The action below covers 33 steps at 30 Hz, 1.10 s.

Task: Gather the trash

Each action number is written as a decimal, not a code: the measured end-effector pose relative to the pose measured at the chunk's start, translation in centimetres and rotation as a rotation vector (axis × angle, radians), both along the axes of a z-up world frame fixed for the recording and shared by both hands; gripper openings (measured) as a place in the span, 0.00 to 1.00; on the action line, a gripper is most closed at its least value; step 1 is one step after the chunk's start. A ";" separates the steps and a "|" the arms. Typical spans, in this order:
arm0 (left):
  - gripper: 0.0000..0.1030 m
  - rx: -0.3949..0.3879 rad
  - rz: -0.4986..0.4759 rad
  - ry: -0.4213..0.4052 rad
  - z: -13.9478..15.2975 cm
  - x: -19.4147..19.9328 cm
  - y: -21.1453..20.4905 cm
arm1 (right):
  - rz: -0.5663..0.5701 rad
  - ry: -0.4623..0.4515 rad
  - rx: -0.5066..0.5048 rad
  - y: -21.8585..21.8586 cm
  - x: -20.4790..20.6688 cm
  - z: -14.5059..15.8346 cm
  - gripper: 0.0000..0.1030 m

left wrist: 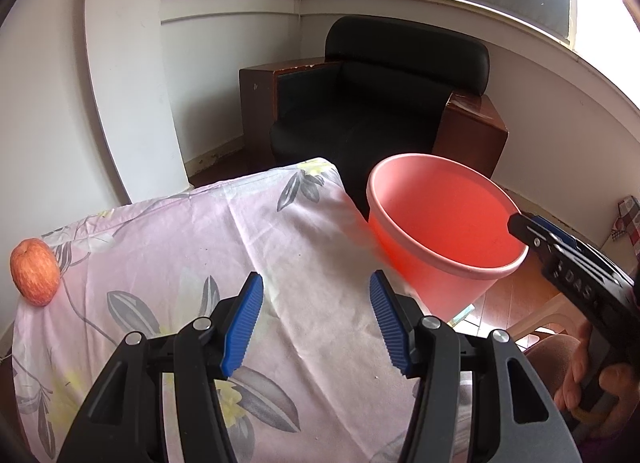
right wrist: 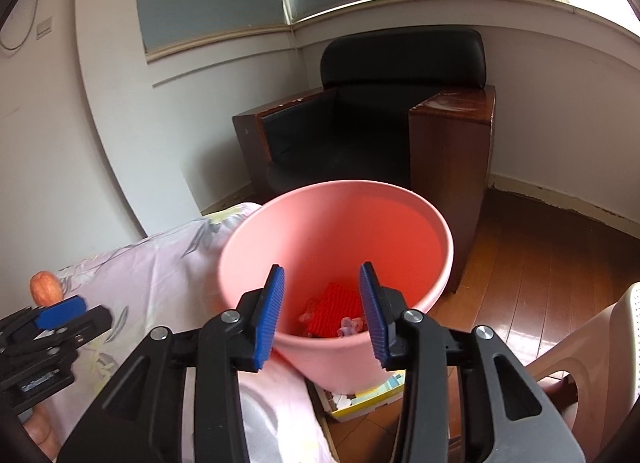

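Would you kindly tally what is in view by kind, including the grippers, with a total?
Grippers: 2, the left gripper and the right gripper
Pink bucket: 1
Apple: 1
Black armchair: 1
Floral cloth: 1
Total: 6

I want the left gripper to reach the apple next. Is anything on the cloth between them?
Nothing visible does. The left gripper hangs open over the floral cloth, and the apple sits near the cloth's far left edge. Only bare fabric lies between them; the pink bin is off the other side.
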<state>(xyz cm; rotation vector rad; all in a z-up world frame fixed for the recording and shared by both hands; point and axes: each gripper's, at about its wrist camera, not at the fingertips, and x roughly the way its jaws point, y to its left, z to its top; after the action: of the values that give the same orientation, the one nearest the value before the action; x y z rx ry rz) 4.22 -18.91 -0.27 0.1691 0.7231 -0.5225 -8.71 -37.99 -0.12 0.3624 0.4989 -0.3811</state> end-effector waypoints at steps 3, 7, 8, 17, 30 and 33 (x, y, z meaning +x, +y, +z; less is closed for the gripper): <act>0.53 -0.012 0.001 -0.010 0.3 -0.4 0.0 | 0.014 -0.004 -0.015 1.5 -0.7 0.4 0.39; 0.53 -0.023 0.000 -0.029 0.8 -0.9 0.1 | 0.022 -0.006 -0.053 3.2 -1.6 0.8 0.39; 0.53 -0.025 0.000 -0.033 0.9 -1.0 0.2 | 0.024 -0.008 -0.060 3.5 -1.8 0.9 0.39; 0.53 -0.038 -0.004 -0.048 1.5 -1.8 0.7 | 0.017 -0.017 -0.080 5.2 -3.0 1.2 0.39; 0.53 -0.047 0.000 -0.055 2.1 -2.3 1.1 | 0.013 -0.021 -0.096 5.6 -3.5 1.7 0.39; 0.53 -0.048 0.000 -0.057 2.2 -2.3 1.2 | 0.014 -0.021 -0.097 5.7 -3.5 1.7 0.39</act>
<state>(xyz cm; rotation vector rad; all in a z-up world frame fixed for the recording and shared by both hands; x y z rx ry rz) 1.89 -17.76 1.88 0.1385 0.6549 -0.5325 -12.25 -32.31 1.56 0.2683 0.4604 -0.3863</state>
